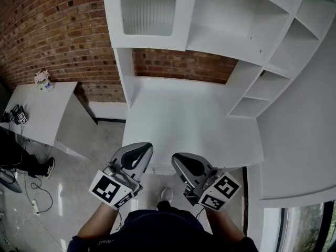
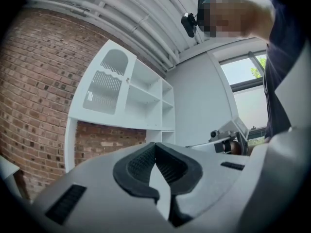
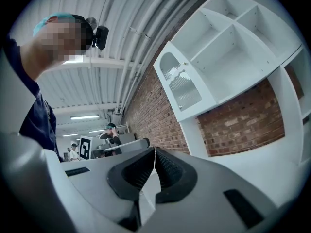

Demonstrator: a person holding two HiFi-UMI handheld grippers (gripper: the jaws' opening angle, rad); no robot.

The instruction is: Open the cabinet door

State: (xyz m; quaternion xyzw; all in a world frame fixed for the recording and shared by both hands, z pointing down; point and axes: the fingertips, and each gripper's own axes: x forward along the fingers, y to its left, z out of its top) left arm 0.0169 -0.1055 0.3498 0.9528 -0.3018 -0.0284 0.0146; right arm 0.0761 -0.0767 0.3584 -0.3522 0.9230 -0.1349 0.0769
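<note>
The white cabinet door (image 1: 147,14) with its ribbed glass pane hangs closed at the upper left of the white shelf unit, above the white desk top (image 1: 194,119). The door also shows in the left gripper view (image 2: 104,84) and the right gripper view (image 3: 182,89), far ahead of both grippers. My left gripper (image 1: 143,148) and right gripper (image 1: 178,158) are side by side at the desk's near edge, well short of the door. In their own views the left gripper (image 2: 155,144) and the right gripper (image 3: 154,150) each have their tips touching, shut with nothing between them.
Open white shelves (image 1: 247,25) fill the unit to the right of the door. A brick wall (image 1: 52,30) stands behind. A white side table (image 1: 37,109) with a small flower pot (image 1: 43,79) stands at the left, with cables (image 1: 37,193) on the floor. People (image 3: 111,132) stand far off.
</note>
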